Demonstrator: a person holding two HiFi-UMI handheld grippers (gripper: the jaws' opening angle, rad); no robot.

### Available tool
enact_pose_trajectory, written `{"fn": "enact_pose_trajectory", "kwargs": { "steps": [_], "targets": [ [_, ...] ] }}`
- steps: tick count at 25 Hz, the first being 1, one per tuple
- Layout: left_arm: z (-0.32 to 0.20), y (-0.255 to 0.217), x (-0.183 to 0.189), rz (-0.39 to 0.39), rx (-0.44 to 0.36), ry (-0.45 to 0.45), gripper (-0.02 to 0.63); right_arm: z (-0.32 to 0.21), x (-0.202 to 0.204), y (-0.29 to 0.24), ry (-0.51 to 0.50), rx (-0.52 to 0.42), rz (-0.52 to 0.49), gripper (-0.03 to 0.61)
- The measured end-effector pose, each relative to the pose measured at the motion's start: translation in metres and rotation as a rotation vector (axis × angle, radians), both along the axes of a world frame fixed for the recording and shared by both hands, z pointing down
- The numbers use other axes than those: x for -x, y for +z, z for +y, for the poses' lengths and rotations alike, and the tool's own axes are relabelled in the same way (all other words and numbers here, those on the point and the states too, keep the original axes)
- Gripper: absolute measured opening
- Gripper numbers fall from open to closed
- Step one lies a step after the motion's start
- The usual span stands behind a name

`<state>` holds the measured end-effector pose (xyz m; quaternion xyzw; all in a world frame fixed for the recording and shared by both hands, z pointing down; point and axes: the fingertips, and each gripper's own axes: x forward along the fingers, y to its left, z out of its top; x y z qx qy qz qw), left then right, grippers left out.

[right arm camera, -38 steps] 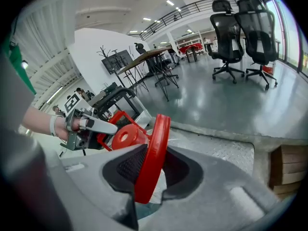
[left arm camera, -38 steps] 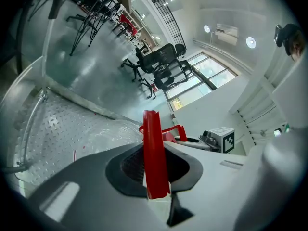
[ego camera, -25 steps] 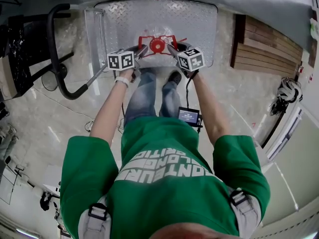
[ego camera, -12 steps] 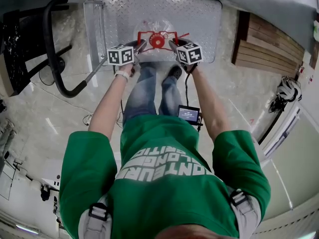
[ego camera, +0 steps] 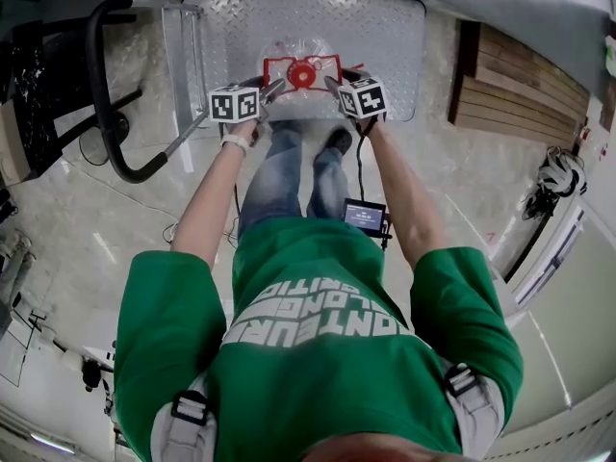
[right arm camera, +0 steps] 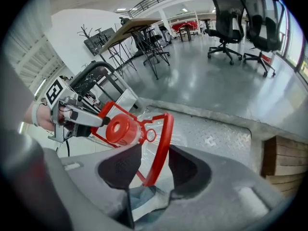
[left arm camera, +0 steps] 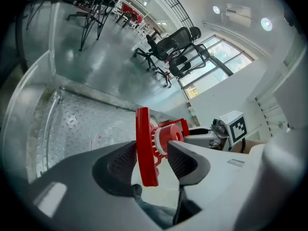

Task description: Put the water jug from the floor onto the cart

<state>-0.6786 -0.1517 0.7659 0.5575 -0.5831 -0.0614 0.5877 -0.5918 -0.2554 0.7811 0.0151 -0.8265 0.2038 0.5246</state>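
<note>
The clear water jug [ego camera: 300, 48] with a red cap [ego camera: 302, 73] and red carry handle stands on the cart's steel deck [ego camera: 385, 32]. My left gripper [ego camera: 273, 90] is at the handle's left side, my right gripper [ego camera: 333, 87] at its right. In the left gripper view, the red handle bar [left arm camera: 143, 148] runs between the left gripper [left arm camera: 150, 154] pads with a gap beside it. The right gripper [right arm camera: 155, 165] likewise has the red handle loop [right arm camera: 162, 141] between its pads, unpressed. Both pairs of jaws have just been opening and stand open.
The cart's black push handle [ego camera: 101, 94] curves at the left. A wooden pallet [ego camera: 520, 89] lies to the right of the cart. A small screen device [ego camera: 365, 217] on a cable hangs by the person's legs. Office chairs [right arm camera: 240, 13] stand far behind.
Both grippers and the jug's red top have shifted slightly up the picture, farther over the cart deck. The arms are a little more stretched out.
</note>
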Motion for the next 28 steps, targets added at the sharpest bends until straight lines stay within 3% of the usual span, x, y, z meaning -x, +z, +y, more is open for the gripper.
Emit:
{"fn": "enact_pose_trajectory", "kwargs": {
  "steps": [5, 10, 16, 19, 23, 28],
  "targets": [
    [0.014, -0.020, 0.026, -0.104, 0.003, -0.069, 0.193, -0.016, -0.012, -0.025, 0.014, -0.025, -0.050, 0.161],
    [0.025, -0.073, 0.021, -0.168, -0.058, -0.138, 0.178, -0.034, -0.042, -0.080, 0.021, -0.089, -0.135, 0.161],
    [0.025, -0.163, -0.016, -0.268, -0.196, -0.152, 0.117, -0.054, -0.073, -0.183, -0.032, -0.235, -0.359, 0.149],
    [0.021, -0.208, -0.040, -0.292, -0.281, -0.149, 0.068, -0.059, -0.091, -0.235, -0.061, -0.323, -0.460, 0.092],
    [0.010, -0.265, -0.079, -0.320, -0.396, -0.158, 0.009, -0.061, -0.126, -0.293, -0.107, -0.412, -0.534, -0.006],
    [-0.011, -0.336, -0.125, -0.438, -0.533, -0.089, 0.009, -0.056, -0.165, -0.358, -0.167, -0.484, -0.616, -0.006]
  ]
}}
